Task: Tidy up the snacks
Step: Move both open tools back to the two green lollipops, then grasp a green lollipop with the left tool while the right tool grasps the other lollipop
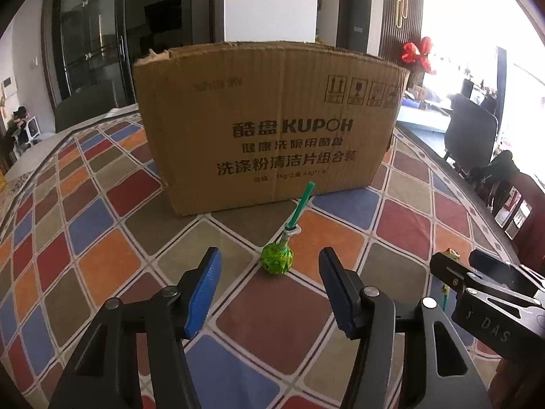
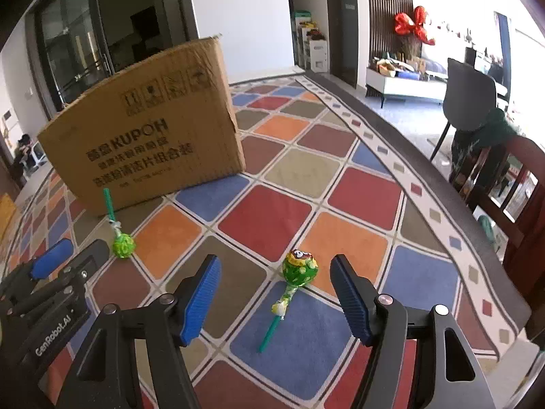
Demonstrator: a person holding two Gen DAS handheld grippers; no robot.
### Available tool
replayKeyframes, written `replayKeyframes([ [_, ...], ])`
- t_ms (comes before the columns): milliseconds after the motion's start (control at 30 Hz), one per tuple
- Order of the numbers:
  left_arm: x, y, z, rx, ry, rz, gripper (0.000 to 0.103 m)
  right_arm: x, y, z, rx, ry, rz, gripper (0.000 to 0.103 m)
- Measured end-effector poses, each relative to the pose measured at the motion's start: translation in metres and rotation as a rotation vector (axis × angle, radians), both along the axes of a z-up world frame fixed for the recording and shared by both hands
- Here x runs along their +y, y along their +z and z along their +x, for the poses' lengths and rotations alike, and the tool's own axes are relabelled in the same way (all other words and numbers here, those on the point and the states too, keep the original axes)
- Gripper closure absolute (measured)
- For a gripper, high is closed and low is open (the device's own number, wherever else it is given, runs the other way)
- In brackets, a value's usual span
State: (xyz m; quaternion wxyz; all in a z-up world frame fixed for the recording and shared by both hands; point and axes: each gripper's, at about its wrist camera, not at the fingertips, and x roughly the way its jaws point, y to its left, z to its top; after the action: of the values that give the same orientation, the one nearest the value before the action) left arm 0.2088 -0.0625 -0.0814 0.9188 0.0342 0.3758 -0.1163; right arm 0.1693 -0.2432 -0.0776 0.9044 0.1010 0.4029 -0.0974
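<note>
Two lollipops lying on the patterned surface (image 2: 357, 184), both short of the cardboard box (image 1: 272, 122) standing upright at the far side, top flaps not visible from here. Left claw (image 1: 270, 283) released, blue pads apart, nothing between them; left lollipop (image 1: 277, 259) resting just ahead of the gap, wrapped head toward the claw, green stick (image 1: 301, 206) angled away and ending close to the box face, contact there not determinable. Right claw (image 2: 276, 293) likewise released and empty; right lollipop (image 2: 299, 269) centred between its fingertips, head pointing away, stick (image 2: 270, 332) trailing back toward the camera. The two sweets well apart, the two claws side by side with no contact seen. Judged stage: approach for pick-up, nothing yet lifted, nothing visibly in the box. Recommended for a sound grasp: bring each claw down until the pads straddle the round head, not the thin stick, which would likely slip or pivot; keep pad tips just clear of the cloth to avoid dragging it; close evenly so the head is not nudged sideways and rolled off. On the left, advance slightly further before closing, since the head lies ahead of the pads. Afterwards, lift well above the box rim before carrying over; the tall wall is the likely snag.
</note>
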Motion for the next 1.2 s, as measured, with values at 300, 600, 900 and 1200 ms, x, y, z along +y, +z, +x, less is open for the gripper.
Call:
replayKeyframes([
  [300,-0.002,-0.019,0.019,0.1,0.012,-0.04,0.062,-0.007,-0.02,0.01,0.067,-0.003,0.049,0.051],
  [600,-0.005,-0.028,0.03,0.14,0.022,-0.056,0.076,-0.001,-0.022,0.016,0.066,0.038,0.05,0.073],
  [900,-0.004,-0.023,0.026,0.127,0.008,-0.053,0.077,0.006,-0.019,0.017,0.063,0.081,0.066,0.075],
  [1200,-0.003,-0.003,0.013,0.096,-0.009,-0.054,0.077,0.012,-0.004,0.017,0.026,0.113,0.07,0.075],
])
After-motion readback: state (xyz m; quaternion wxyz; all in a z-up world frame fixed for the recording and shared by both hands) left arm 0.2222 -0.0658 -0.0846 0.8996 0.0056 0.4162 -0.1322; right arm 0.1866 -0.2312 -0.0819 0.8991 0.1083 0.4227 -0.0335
